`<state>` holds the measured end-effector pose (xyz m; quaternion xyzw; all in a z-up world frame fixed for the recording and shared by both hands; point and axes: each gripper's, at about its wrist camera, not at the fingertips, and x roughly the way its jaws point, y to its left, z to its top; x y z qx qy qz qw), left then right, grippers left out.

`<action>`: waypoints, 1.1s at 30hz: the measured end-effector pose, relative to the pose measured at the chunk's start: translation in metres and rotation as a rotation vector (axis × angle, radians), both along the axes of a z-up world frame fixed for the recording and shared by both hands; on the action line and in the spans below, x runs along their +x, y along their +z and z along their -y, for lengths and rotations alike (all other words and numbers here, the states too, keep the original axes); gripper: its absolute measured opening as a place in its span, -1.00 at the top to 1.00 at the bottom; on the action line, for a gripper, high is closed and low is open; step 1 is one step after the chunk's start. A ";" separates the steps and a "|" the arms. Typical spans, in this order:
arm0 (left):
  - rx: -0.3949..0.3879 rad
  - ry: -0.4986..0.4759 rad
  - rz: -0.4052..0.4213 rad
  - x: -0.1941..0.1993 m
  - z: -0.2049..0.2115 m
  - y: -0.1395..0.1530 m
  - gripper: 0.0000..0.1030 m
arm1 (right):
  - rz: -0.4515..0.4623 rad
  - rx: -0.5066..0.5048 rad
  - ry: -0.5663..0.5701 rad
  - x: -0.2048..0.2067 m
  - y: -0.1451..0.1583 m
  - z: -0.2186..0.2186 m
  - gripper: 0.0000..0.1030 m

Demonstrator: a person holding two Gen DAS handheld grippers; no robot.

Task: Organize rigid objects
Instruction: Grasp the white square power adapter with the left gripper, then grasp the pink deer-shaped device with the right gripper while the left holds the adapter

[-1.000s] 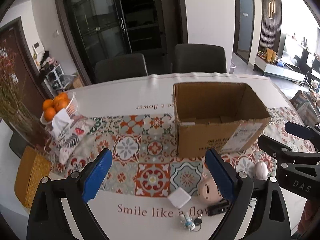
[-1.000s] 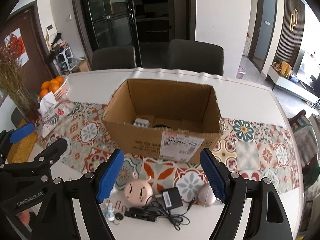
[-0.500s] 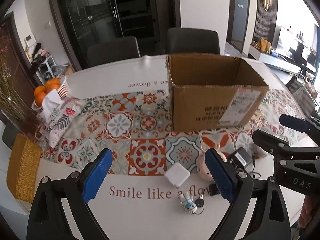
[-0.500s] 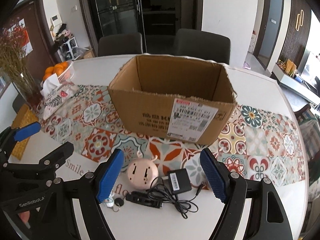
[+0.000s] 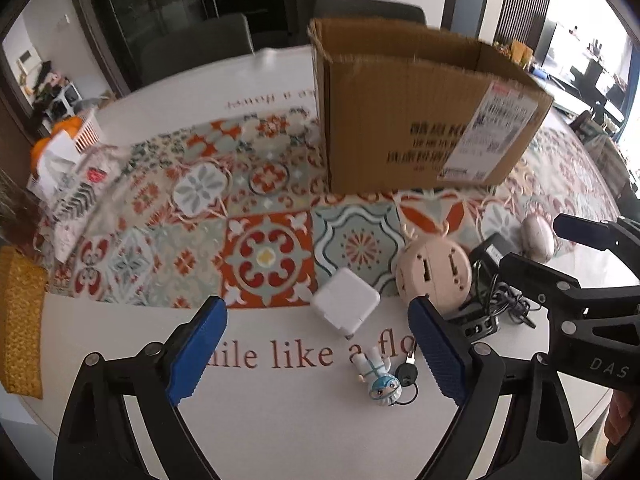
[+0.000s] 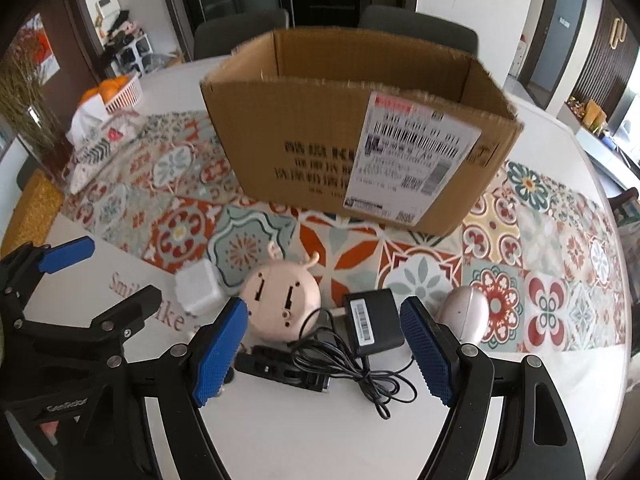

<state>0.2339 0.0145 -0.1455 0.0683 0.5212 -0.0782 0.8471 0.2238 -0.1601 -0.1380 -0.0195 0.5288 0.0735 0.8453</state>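
Note:
An open cardboard box stands on the patterned runner. In front of it lie a white charger cube, a pink round pig-faced gadget, a black power adapter with a tangled cable, a black bar-shaped hub, a pink egg-shaped item and a small figurine keychain. My left gripper hovers over the white cube and the keychain, its jaws wide and closing a little, pressing on nothing. My right gripper hangs open above the adapter and the pig gadget.
A basket of oranges, a floral tissue pack and a vase of dried stems sit at the left. A yellow woven mat lies at the table's left edge. Dark chairs stand behind the table.
Both grippers have sunk toward the table and tipped further down. The small items look larger and nearer, and the box's inside has dropped out of sight.

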 end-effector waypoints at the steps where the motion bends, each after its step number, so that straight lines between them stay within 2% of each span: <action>1: -0.005 -0.001 -0.015 0.002 0.000 -0.006 -0.78 | -0.011 -0.005 0.003 0.001 -0.004 -0.001 -0.52; 11: -0.047 -0.005 -0.141 0.020 0.008 -0.050 -0.71 | -0.072 -0.048 0.029 0.016 -0.030 -0.005 -0.52; 18: -0.052 0.004 -0.194 0.034 0.013 -0.075 -0.53 | -0.090 -0.067 0.035 0.026 -0.041 -0.005 -0.52; 21: -0.046 0.007 -0.193 0.037 0.015 -0.080 -0.48 | -0.096 -0.069 0.039 0.029 -0.043 -0.006 -0.52; 24: -0.047 0.012 -0.208 0.041 0.017 -0.087 -0.33 | -0.100 -0.078 0.042 0.031 -0.046 -0.007 -0.52; 29: -0.051 0.014 -0.179 0.041 0.016 -0.086 -0.11 | -0.101 -0.068 0.042 0.034 -0.046 -0.005 -0.52; 33: -0.059 0.022 -0.181 0.043 0.013 -0.086 -0.10 | -0.098 -0.067 0.051 0.033 -0.046 -0.007 -0.52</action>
